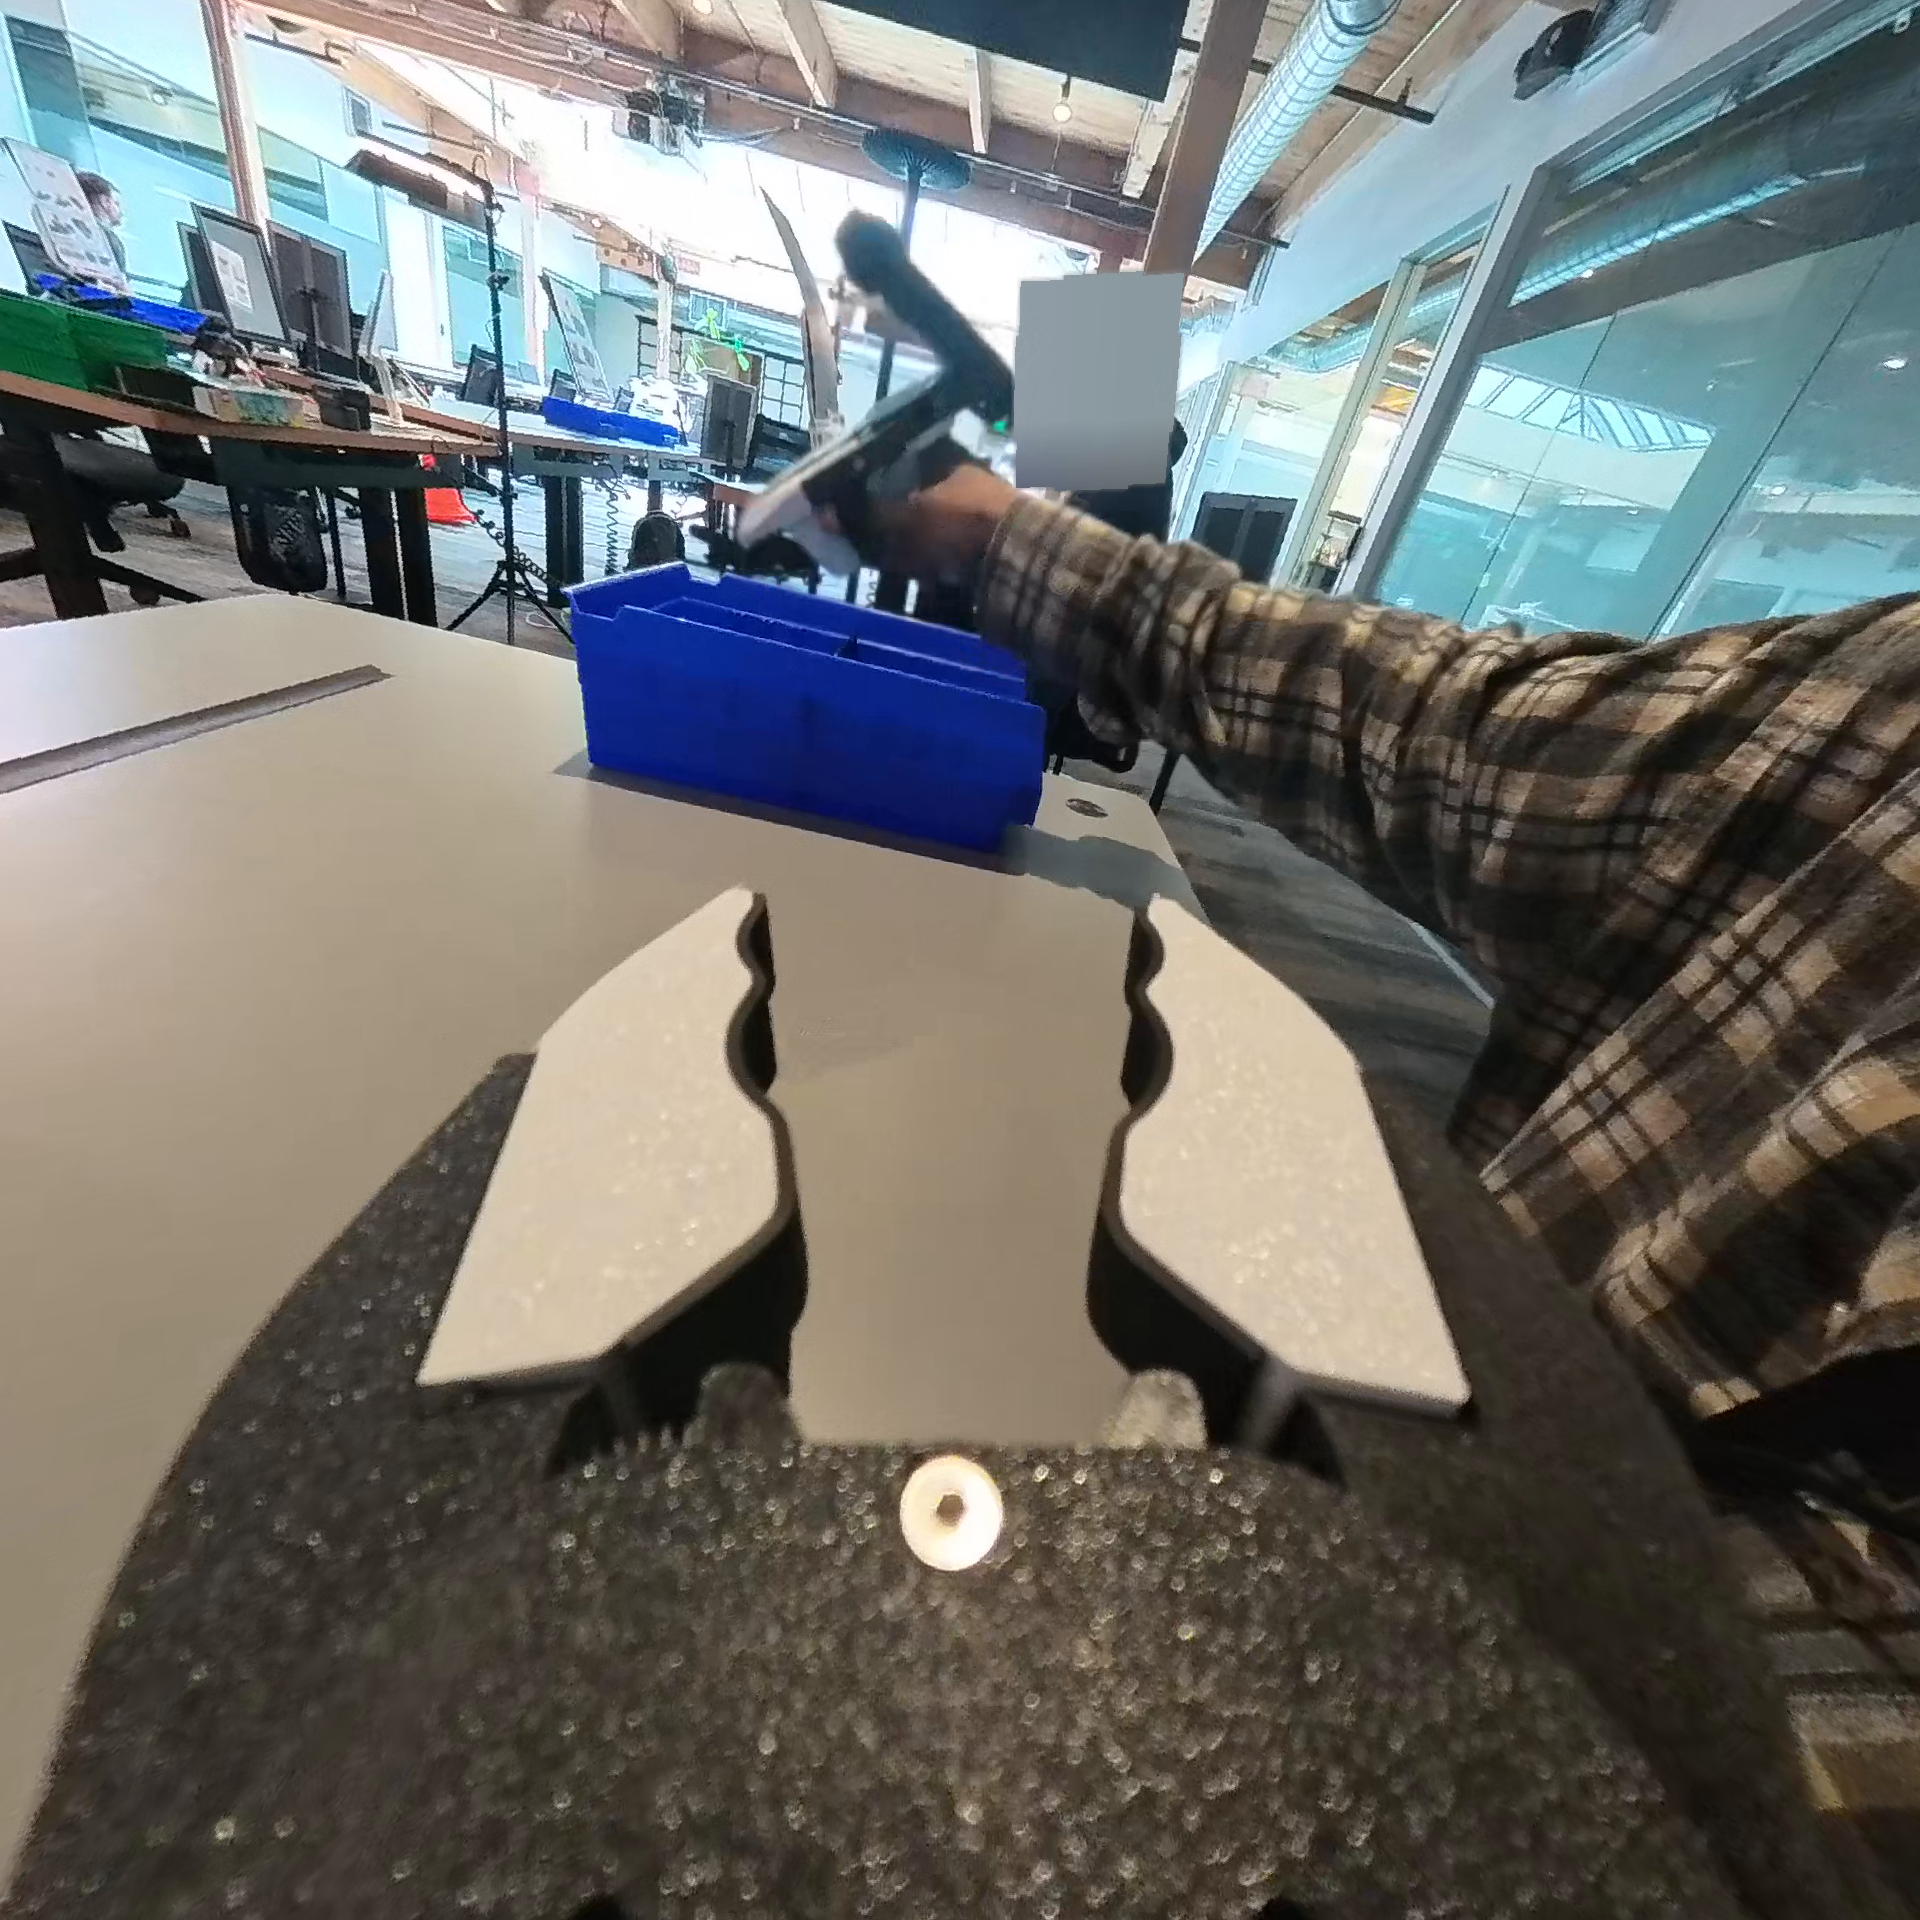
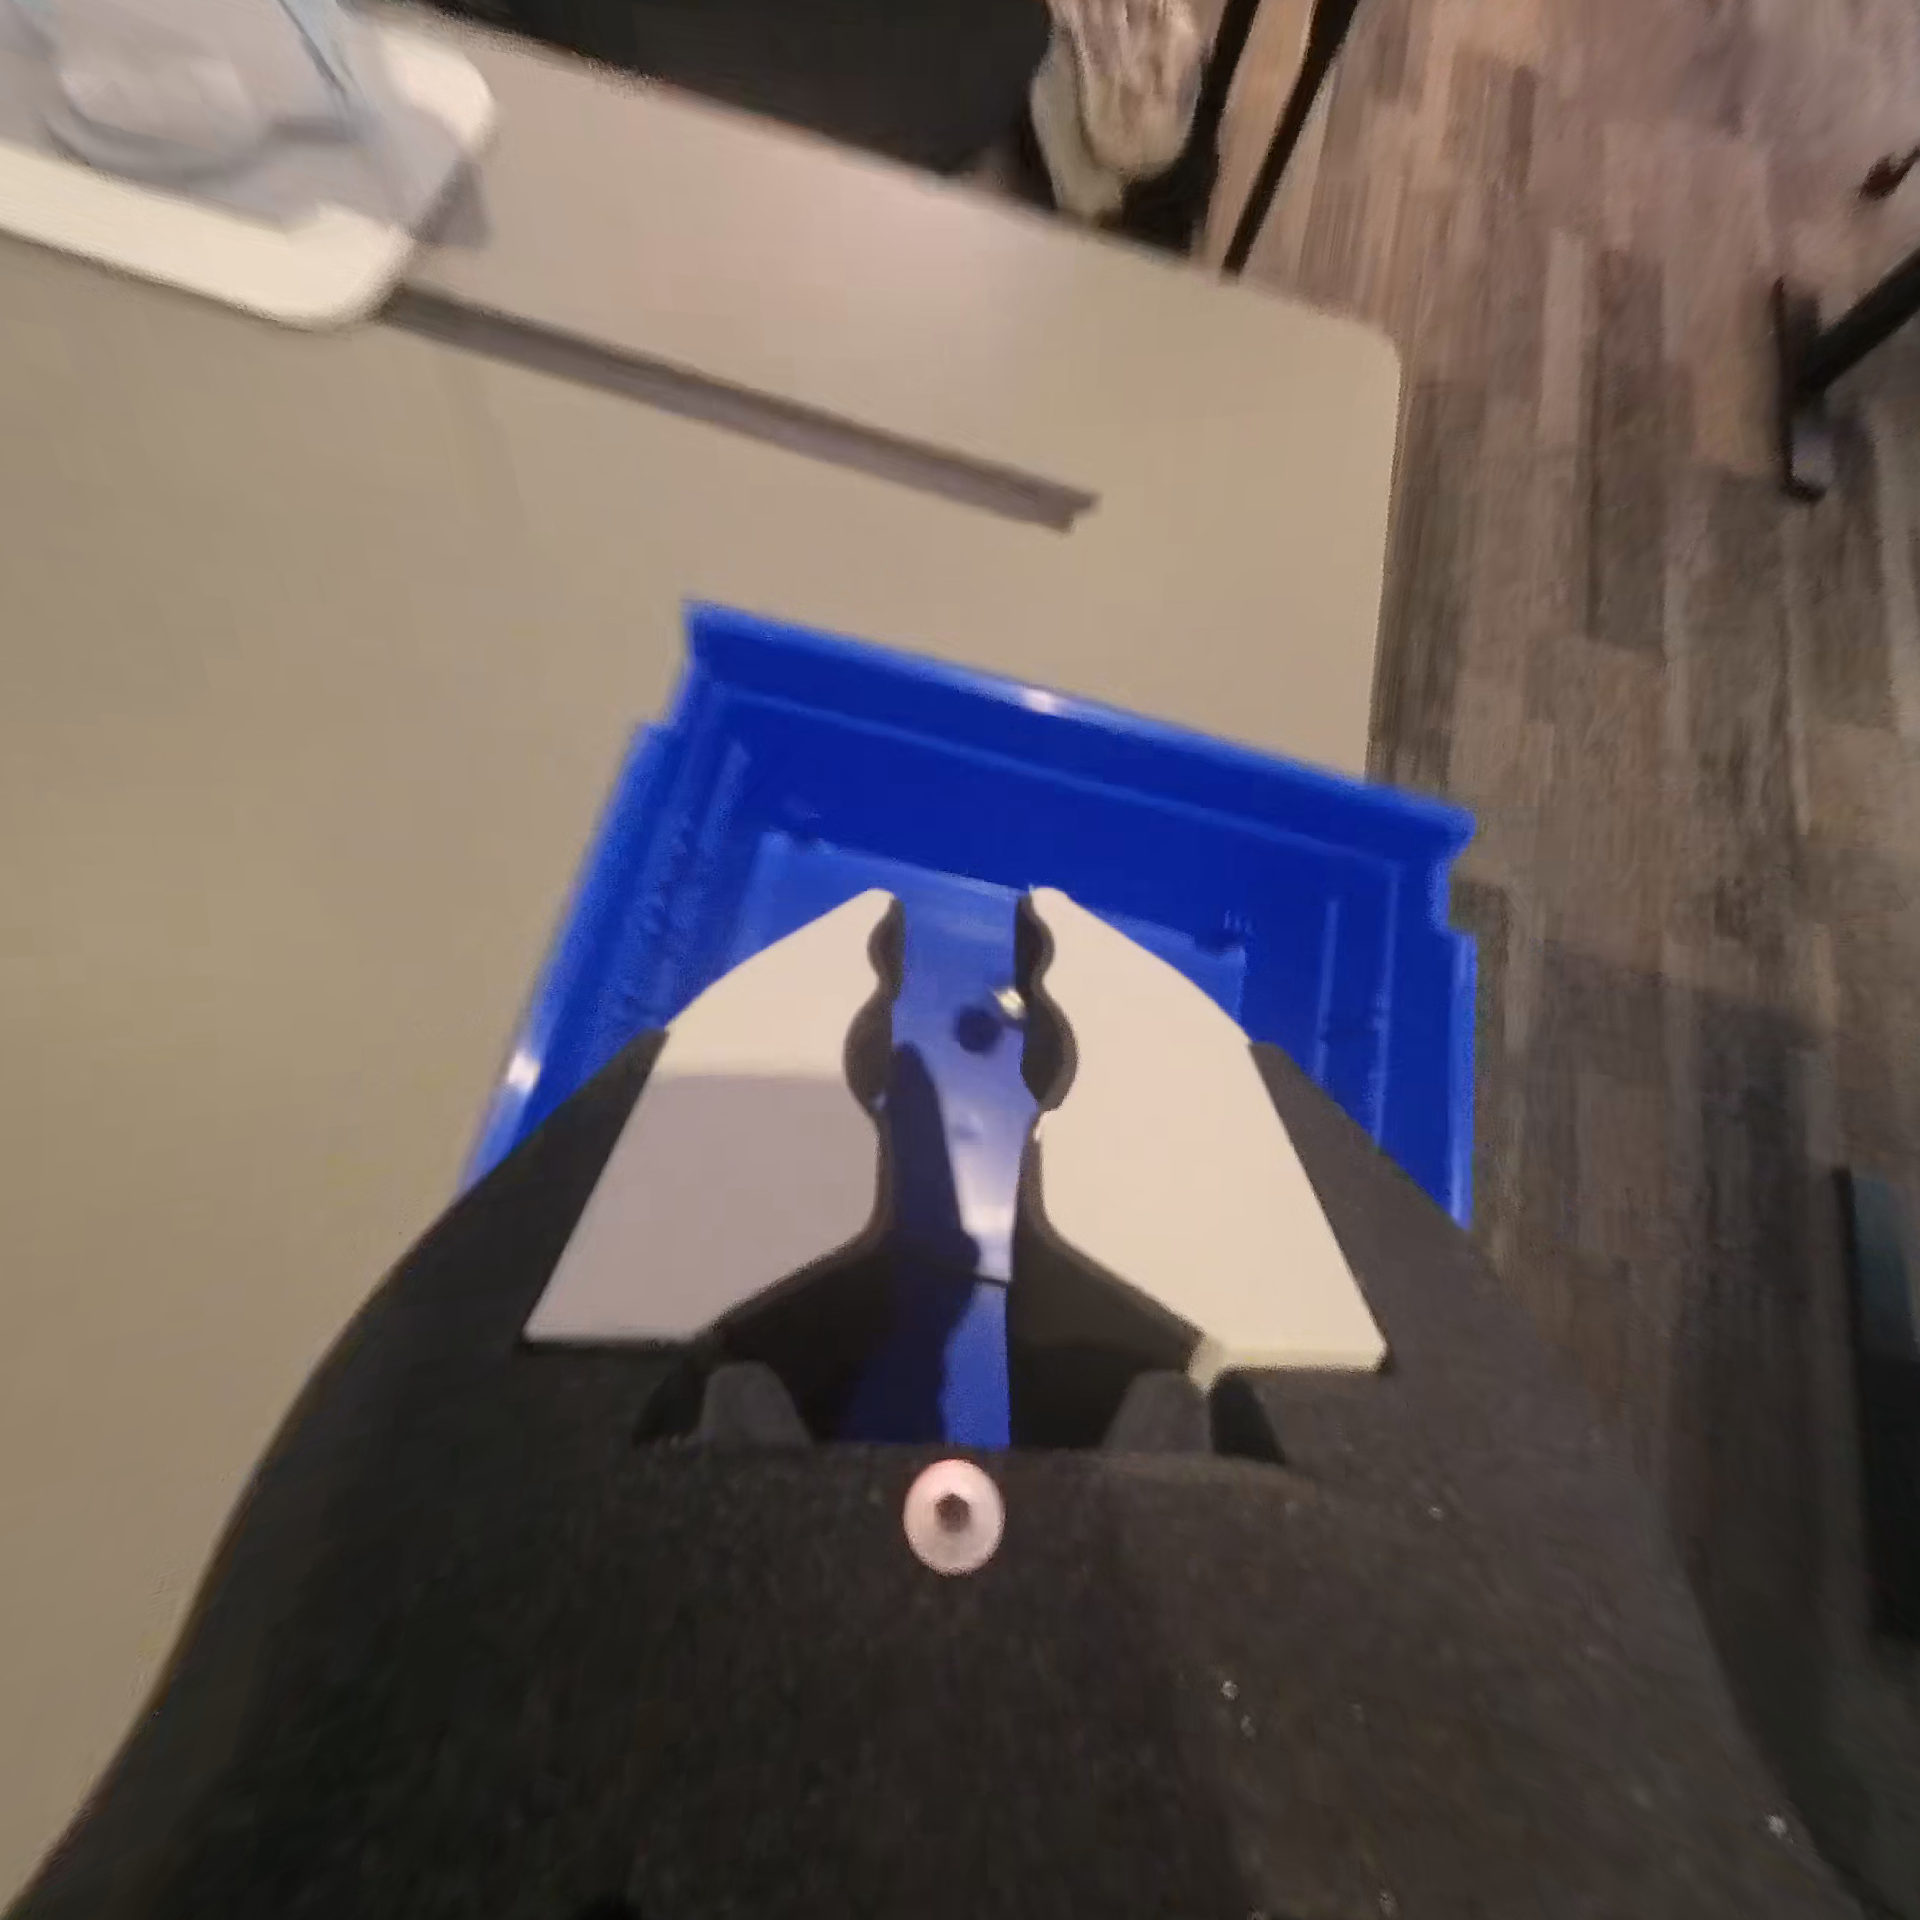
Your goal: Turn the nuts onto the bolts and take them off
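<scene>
Left wrist view: the left gripper (image 1: 951,925) hovers low over the grey table (image 1: 260,883) with its jaws spread wide and nothing between them. A blue bin (image 1: 805,727) stands on the table at 12 o'clock from the fingertips, near the far right corner. Beyond the bin, at 12 o'clock, a hand (image 1: 935,520) in a plaid sleeve (image 1: 1455,779) holds the right gripper (image 1: 790,509) tilted down toward the bin. A dark slot (image 1: 197,717) runs across the tabletop at 10 o'clock.

Right wrist view: the right gripper (image 2: 956,904) points down into the blue bin (image 2: 1039,769). Its jaws stand partly apart with a narrow gap and grip nothing. On the bin floor, seen through the gap, lie a small dark round part (image 2: 974,1029) and a small shiny metal piece (image 2: 1006,1002) just beside it at 1 o'clock; blur prevents telling whether either is a nut or a bolt. The table (image 2: 312,727) extends to 9 o'clock, and wood-pattern floor (image 2: 1662,520) lies at 3 o'clock.
</scene>
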